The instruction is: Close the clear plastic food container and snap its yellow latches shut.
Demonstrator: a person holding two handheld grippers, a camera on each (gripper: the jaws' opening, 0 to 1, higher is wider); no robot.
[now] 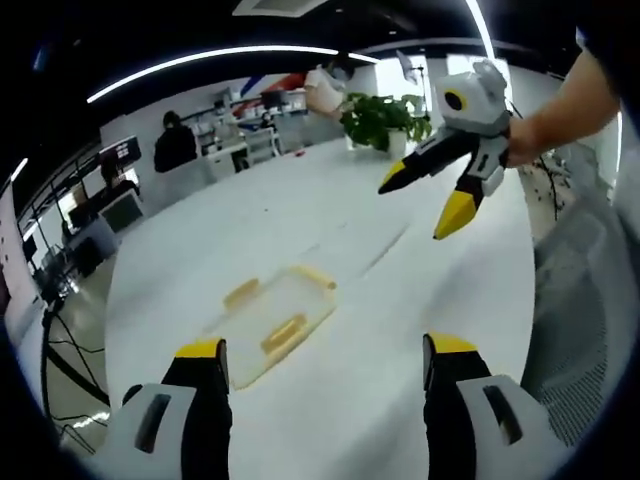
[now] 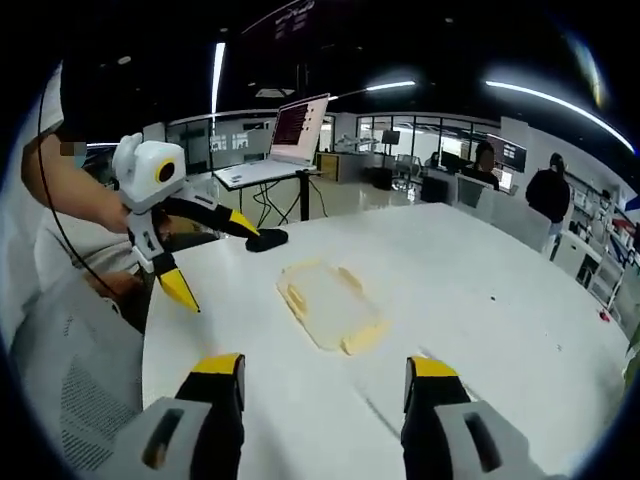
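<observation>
Clear plastic food container [image 1: 272, 318] [image 2: 330, 304]: lying flat on the white desk [image 1: 400, 300] [image 2: 480, 300], yellow latches [image 1: 284, 333] along its edges. Left hand-held gripper [image 1: 325, 362] [image 2: 205, 252]: raised above the desk, apart from the container, jaws spread, grasping nothing. Right hand-held gripper [image 2: 325, 370] [image 1: 422, 206]: likewise raised, jaws spread, grasping nothing. Potted plant [image 1: 380, 120]: far end of desk. Laptop [image 2: 295, 130]: on a stand beyond the desk.

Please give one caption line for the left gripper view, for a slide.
Open left gripper above the clear container on the white table; open right gripper hovers beyond.
</observation>
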